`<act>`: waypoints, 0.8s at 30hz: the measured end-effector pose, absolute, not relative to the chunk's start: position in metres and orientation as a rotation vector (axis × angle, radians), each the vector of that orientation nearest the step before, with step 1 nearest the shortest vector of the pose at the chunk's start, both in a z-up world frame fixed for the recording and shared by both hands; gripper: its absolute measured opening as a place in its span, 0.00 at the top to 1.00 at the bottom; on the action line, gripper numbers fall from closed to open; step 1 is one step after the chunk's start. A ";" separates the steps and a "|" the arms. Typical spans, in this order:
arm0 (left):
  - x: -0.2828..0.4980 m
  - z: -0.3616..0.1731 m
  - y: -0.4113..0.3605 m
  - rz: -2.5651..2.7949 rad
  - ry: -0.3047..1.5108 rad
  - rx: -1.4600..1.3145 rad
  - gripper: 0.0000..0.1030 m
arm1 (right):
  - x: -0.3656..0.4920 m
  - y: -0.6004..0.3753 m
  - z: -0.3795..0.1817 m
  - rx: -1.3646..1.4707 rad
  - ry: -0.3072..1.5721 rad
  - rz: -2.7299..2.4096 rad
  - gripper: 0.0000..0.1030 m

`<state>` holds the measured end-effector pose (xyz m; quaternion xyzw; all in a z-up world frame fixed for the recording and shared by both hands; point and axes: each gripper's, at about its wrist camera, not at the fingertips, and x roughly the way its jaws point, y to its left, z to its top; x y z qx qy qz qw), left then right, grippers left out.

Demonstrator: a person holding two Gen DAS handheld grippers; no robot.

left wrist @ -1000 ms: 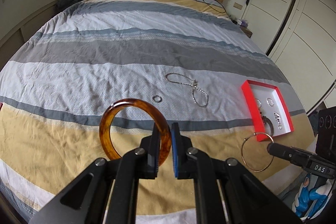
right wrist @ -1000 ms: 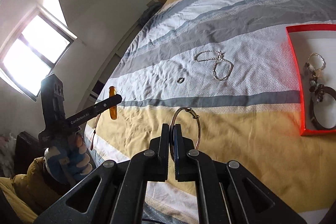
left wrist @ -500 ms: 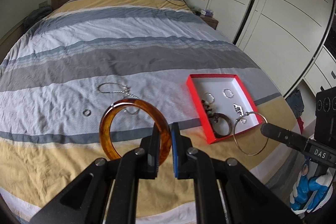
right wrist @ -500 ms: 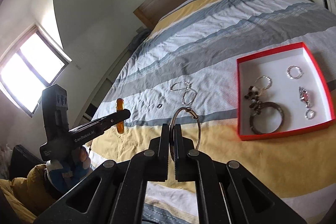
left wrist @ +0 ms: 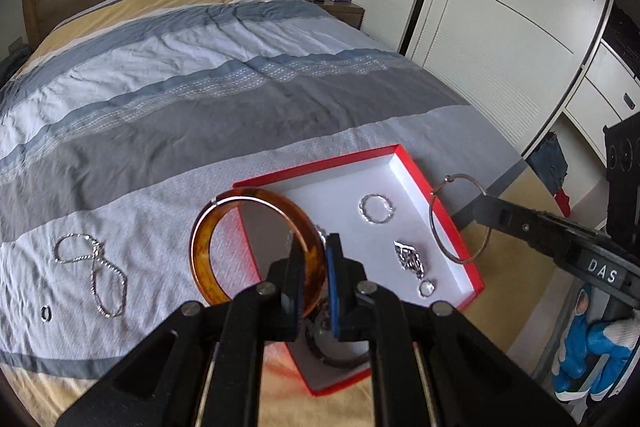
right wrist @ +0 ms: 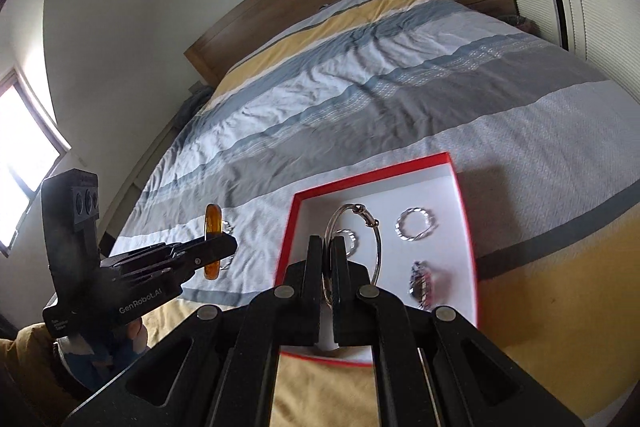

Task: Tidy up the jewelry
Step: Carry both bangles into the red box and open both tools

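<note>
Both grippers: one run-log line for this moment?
left gripper shut on amber bangle | right gripper shut on wire hoop | both above red box

Soft daylight fills the room, coming from a blown-out window (right wrist: 24,163) at the left of the right wrist view. Shadows are faint. The red box (right wrist: 456,187) rim smears with motion blur (fisheye bends all edges, corners vignette black).

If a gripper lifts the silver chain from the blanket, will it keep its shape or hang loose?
The silver chain lies in loose crossing loops on the bedspread, so it would probably hang limp. It looks thin, so it is likely light. Its fine links may slip from the jaws unless they pinch them firmly.
</note>
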<state>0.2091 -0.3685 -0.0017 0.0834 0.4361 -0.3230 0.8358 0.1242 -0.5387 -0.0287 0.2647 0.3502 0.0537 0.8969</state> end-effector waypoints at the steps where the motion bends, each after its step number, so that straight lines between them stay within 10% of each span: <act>1: 0.214 -0.007 -0.375 -0.681 0.925 0.187 0.91 | 0.129 -0.543 -0.033 0.538 0.731 0.100 0.96; 24: 0.218 -0.093 -0.405 -0.648 1.003 0.281 0.89 | 0.177 -0.536 -0.106 0.434 0.893 0.091 0.96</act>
